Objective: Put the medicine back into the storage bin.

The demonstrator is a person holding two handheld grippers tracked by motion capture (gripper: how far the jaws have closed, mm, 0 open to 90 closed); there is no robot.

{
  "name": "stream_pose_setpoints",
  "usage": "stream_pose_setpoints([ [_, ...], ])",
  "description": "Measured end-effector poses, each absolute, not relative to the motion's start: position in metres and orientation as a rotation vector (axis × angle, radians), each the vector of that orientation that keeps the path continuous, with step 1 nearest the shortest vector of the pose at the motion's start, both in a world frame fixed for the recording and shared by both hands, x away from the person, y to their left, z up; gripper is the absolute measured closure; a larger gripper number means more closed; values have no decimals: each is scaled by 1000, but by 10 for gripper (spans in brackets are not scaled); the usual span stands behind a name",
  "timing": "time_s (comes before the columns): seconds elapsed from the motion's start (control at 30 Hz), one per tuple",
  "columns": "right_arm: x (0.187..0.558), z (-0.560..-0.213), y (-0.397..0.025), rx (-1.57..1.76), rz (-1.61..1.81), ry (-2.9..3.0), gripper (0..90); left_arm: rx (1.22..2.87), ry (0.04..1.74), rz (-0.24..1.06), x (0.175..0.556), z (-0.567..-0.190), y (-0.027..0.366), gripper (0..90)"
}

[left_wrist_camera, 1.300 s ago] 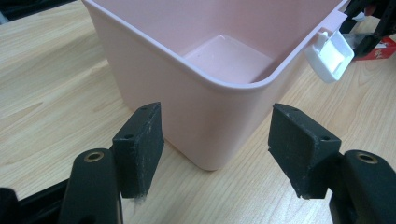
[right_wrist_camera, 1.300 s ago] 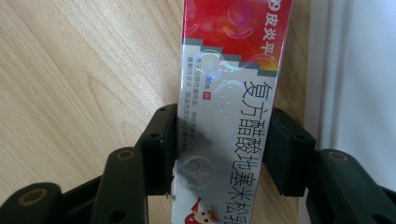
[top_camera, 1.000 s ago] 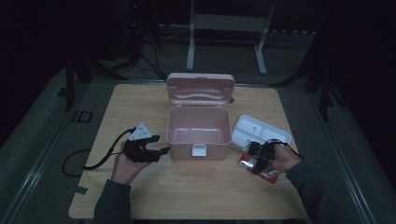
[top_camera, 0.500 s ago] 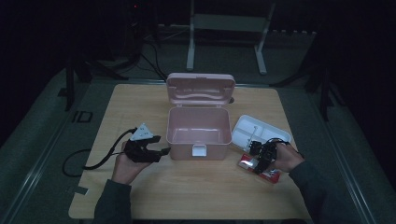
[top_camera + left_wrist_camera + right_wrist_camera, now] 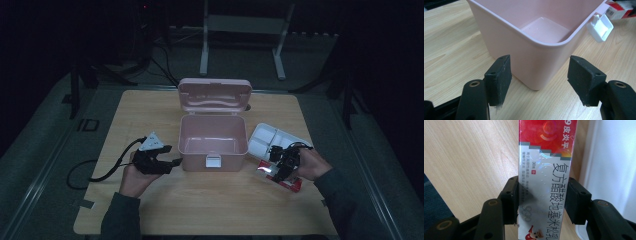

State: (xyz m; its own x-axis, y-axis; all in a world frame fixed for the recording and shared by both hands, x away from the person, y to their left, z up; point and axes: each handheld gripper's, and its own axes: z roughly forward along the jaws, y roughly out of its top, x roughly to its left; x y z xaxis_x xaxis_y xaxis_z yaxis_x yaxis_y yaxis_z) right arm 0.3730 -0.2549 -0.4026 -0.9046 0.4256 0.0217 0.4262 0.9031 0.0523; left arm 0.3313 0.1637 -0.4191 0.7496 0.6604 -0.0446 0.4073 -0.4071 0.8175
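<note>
An open pink box [image 5: 213, 140] stands mid-table with its lid [image 5: 215, 95] tipped back. My left gripper [image 5: 167, 162] rests beside the box's front left corner. In the left gripper view its jaws are open [image 5: 541, 80], and that corner of the pink box [image 5: 534, 50] is just ahead of them. Right of the box lies a red and silver medicine carton [image 5: 282, 177]. My right gripper [image 5: 277, 167] is shut on it. In the right gripper view both pads [image 5: 510, 200] press the long sides of the carton [image 5: 546, 165] low over the wood.
A white divided tray [image 5: 272, 137] lies just behind the carton, and its edge [image 5: 609, 170] runs along the carton's right side. The box's white latch [image 5: 600, 30] hangs open at its front. A cable [image 5: 95, 175] trails from the left gripper.
The right gripper has edged slightly left at the carton. The left gripper and the box have not moved.
</note>
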Motion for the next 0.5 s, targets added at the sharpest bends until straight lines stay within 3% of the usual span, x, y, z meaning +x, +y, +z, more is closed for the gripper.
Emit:
stream_pose_setpoints([
  [0.5, 382, -352, -243, -591, -117, -3097, 511, 2055, 799, 351, 331, -419, 163, 354],
])
